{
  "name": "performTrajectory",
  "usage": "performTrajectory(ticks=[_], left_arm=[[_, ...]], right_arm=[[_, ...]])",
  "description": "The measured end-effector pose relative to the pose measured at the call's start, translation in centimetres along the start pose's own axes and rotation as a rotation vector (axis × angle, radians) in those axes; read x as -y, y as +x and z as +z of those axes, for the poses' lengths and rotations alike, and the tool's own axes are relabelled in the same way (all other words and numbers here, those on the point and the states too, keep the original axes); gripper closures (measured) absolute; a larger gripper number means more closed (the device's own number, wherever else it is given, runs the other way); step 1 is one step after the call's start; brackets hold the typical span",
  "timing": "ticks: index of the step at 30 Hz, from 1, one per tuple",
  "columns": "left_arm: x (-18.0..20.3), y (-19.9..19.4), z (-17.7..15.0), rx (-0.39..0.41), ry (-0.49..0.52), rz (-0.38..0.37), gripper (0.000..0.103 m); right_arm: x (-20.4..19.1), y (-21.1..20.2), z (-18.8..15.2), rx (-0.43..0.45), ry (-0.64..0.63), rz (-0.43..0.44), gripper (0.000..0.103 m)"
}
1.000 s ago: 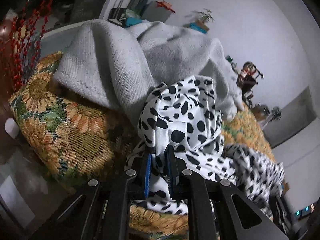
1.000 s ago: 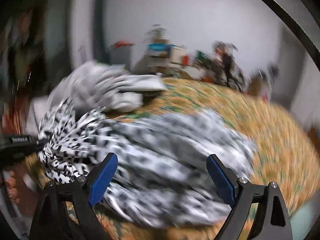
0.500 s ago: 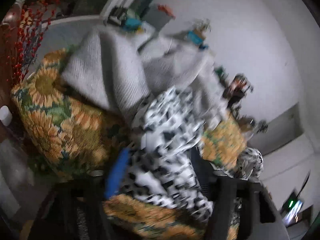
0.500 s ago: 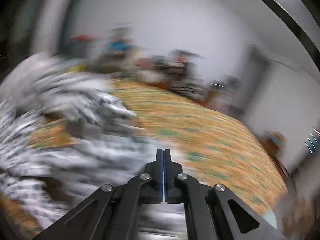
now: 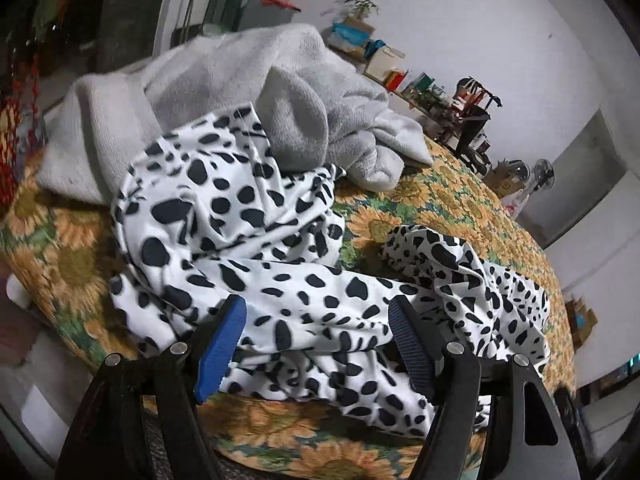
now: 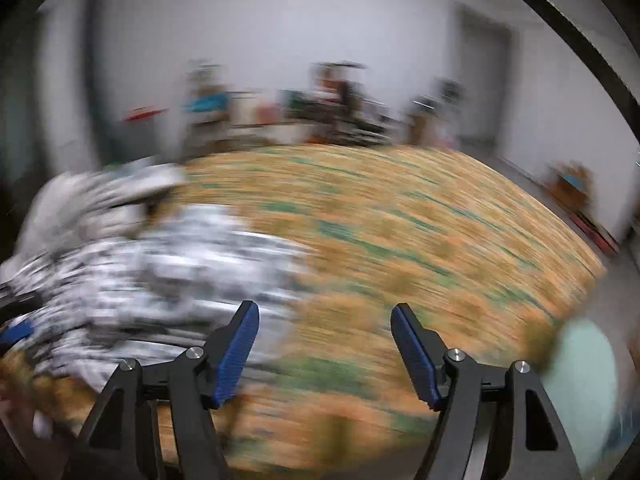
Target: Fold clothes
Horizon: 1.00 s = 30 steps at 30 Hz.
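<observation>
Your left gripper (image 5: 316, 340) just released the spotted garment (image 5: 240, 232), jaws wide | right gripper (image 6: 324, 344) reopened, empty, garment at 9 o'clock | regrasp needed.

Room behind the jaws: white walls, cluttered shelf.
White wall (image 5: 460, 20) far beyond the jaws; cluttered shelf (image 5: 400, 76) along it; fan (image 5: 542, 172) to the right; sunflower bedcover (image 6: 400, 220) spread ahead of jaws.

On the bedspread (image 5: 448, 196): spotted garment (image 5: 256, 240) crumpled in front, near the left edge, trailing off to the right. Behind it and partly over its top, grey garment (image 5: 240, 76). Beyond both, along the wall, cluttered shelf (image 5: 400, 76). Right of the garments, bare bedspread.
</observation>
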State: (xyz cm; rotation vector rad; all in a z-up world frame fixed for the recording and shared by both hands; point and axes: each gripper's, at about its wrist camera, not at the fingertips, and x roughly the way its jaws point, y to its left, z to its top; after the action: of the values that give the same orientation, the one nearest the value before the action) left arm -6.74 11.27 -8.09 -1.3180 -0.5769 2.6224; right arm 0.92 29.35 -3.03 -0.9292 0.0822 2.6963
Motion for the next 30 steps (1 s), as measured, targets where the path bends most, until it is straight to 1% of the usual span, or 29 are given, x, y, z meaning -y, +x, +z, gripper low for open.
performTrajectory(ticks=[1,2,4,5,7,8,9,10,11,12,13,14,15,18,20,22,24,25,26,27,29,30], left_arm=[[-0.6,-0.2,0.2,-0.007,-0.016,0.0,0.029],[-1.2,-0.2,0.4,-0.019,-0.034,-0.011,0.029],[-2.3,-0.2,0.6,-0.049,-0.066,-0.044,0.029],[-2.8,-0.1,0.7,-0.062,-0.075,-0.061,0.029],[-3.8,-0.3,0.7,-0.083,-0.087,-0.092,0.029],[-4.0,-0.5,0.7,-0.089,-0.085,-0.101,0.029],[-4.1,-0.7,0.7,-0.092,-0.081,-0.107,0.029],[-4.0,-0.7,0.8,-0.095,-0.075,-0.111,0.029],[-3.9,-0.7,0.8,-0.097,-0.069,-0.114,0.029],[-3.8,-0.8,0.8,-0.1,-0.064,-0.118,0.029],[-3.5,-0.8,0.8,-0.102,-0.058,-0.122,0.029],[-3.4,-1.0,0.7,-0.104,-0.054,-0.128,0.029],[-3.3,-1.2,0.7,-0.103,-0.056,-0.14,0.029],[-2.3,-0.8,1.0,-0.113,-0.082,-0.198,0.029],[-1.3,-0.5,1.0,-0.127,-0.093,-0.239,0.029],[-0.1,-0.2,0.8,-0.136,-0.082,-0.256,0.029],[1.0,0.3,0.3,-0.147,-0.064,-0.256,0.029],[1.6,0.7,0.1,-0.157,-0.057,-0.259,0.029],[2.3,1.1,-0.1,-0.169,-0.052,-0.263,0.029],[2.9,1.7,-0.2,-0.183,-0.046,-0.264,0.029],[4.0,2.8,-0.5,-0.211,-0.026,-0.253,0.029],[4.4,3.1,-0.7,-0.222,-0.017,-0.247,0.029]], right_arm=[[-2.3,0.4,0.7,0.012,-0.06,0.056,0.023],[-4.5,0.9,1.3,0.015,-0.117,0.101,0.02],[-9.0,2.1,2.2,0.009,-0.239,0.181,0.018],[-10.8,2.9,2.2,0.001,-0.29,0.186,0.018],[-13.9,4.6,1.9,-0.019,-0.382,0.169,0.019],[-14.7,5.5,1.7,-0.029,-0.416,0.117,0.021],[-15.1,6.4,1.5,-0.039,-0.445,0.047,0.038],[-15.0,7.1,1.4,-0.047,-0.459,0.005,0.08],[-14.2,7.4,1.5,-0.054,-0.452,-0.012,0.087],[-12.6,7.3,1.6,-0.049,-0.419,-0.021,0.089],[-10.9,6.8,1.8,-0.036,-0.383,-0.043,0.095],[-9.1,6.1,2.1,-0.017,-0.348,-0.087,0.095],[-6.5,5.1,2.4,0.002,-0.296,-0.15,0.094],[2.1,1.8,3.6,0.059,-0.115,-0.348,0.094],[7.5,-0.3,3.6,0.061,0.019,-0.42,0.093],[12.8,-2.5,2.5,0.043,0.172,-0.494,0.094],[16.1,-3.9,0.6,0.018,0.243,-0.64,0.093],[17.7,-4.6,-0.5,0.005,0.276,-0.717,0.089],[19.3,-5.1,-1.7,-0.031,0.32,-0.75,0.088],[20.3,-5.6,-2.6,-0.06,0.355,-0.74,0.085],[21.7,-6.1,-4.1,-0.091,0.409,-0.637,0.065],[21.3,-6.0,-4.2,-0.088,0.395,-0.605,0.055]])
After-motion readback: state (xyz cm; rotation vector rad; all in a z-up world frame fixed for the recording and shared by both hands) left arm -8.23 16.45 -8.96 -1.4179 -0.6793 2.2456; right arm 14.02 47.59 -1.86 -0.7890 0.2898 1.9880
